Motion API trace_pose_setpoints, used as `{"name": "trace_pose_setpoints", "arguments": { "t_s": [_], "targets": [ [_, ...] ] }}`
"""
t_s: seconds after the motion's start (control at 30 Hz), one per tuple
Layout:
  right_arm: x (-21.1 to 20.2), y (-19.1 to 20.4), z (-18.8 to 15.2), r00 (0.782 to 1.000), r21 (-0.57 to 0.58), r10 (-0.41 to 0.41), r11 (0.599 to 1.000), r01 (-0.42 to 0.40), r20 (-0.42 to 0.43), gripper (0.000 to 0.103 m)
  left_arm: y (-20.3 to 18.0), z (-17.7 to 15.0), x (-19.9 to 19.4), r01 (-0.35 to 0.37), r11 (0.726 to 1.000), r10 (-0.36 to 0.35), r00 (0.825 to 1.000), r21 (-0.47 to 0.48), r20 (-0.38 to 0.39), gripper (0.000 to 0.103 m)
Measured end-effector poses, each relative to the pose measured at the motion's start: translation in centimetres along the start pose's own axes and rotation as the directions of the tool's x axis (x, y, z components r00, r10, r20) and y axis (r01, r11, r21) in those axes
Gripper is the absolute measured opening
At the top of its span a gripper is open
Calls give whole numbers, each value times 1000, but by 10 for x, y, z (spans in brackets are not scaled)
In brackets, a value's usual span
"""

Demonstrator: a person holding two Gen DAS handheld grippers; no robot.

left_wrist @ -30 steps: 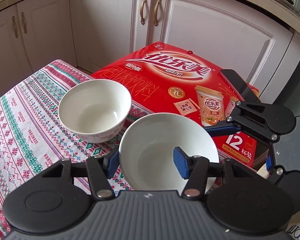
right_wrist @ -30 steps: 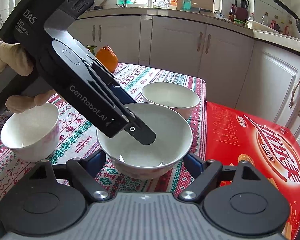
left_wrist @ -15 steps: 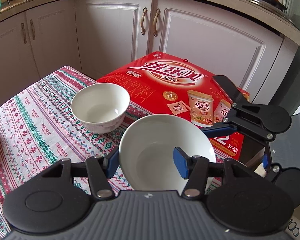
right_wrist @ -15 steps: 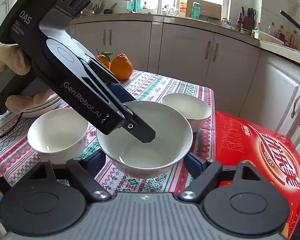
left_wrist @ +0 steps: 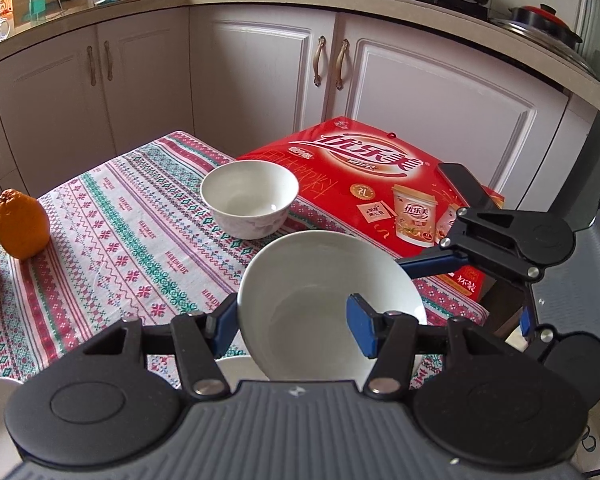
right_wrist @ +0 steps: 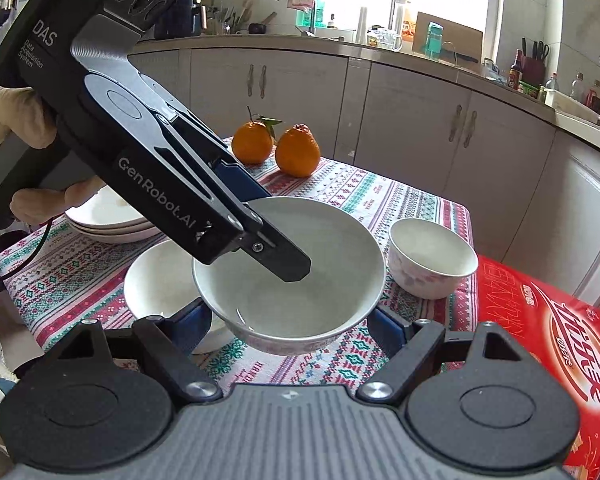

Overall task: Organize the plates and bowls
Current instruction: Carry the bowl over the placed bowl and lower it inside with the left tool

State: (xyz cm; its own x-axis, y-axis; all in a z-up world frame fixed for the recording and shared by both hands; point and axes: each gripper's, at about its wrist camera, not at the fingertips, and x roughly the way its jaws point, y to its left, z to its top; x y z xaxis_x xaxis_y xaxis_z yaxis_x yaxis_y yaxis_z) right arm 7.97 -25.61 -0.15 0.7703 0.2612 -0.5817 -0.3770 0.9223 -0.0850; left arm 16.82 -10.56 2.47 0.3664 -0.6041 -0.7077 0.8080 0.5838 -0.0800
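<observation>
My left gripper (left_wrist: pixel 290 322) is shut on the rim of a large white bowl (left_wrist: pixel 324 280) and holds it tilted above the table. In the right wrist view the same bowl (right_wrist: pixel 332 276) hangs between my right gripper's fingers, with the left gripper's finger inside it. My right gripper (right_wrist: pixel 290 324) is open around the bowl's underside; whether its pads touch the bowl I cannot tell. A second white bowl (right_wrist: pixel 156 284) sits just below and left of the held one. A small white bowl (left_wrist: pixel 250 198) (right_wrist: pixel 432 256) stands near the table's edge. Stacked white plates (right_wrist: pixel 104 218) lie at the left.
The table has a patterned cloth (left_wrist: pixel 112 232). Two oranges (right_wrist: pixel 278 146) sit at its far side. A red carton (left_wrist: pixel 380 184) with a phone (left_wrist: pixel 464 186) on it stands beside the table. White cabinets (left_wrist: pixel 260 72) close off the far side.
The large bowl has been lifted higher and carried back toward the second bowl and the plates. The small bowl now lies farther away. The oranges and plates have come into view.
</observation>
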Motion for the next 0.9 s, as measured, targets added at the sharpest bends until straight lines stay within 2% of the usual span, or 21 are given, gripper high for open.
{"name": "trace_pose_setpoints", "arguments": {
  "t_s": [0.43,0.9],
  "targets": [
    [20,32,21,996,-22,85,996,-85,-2,88,29,-28,-26,-61,996,62,998,-67,7,56],
    [42,41,17,988,4,141,990,-141,-65,88,44,-52,-18,-51,991,46,998,-120,-42,56]
  ]
}}
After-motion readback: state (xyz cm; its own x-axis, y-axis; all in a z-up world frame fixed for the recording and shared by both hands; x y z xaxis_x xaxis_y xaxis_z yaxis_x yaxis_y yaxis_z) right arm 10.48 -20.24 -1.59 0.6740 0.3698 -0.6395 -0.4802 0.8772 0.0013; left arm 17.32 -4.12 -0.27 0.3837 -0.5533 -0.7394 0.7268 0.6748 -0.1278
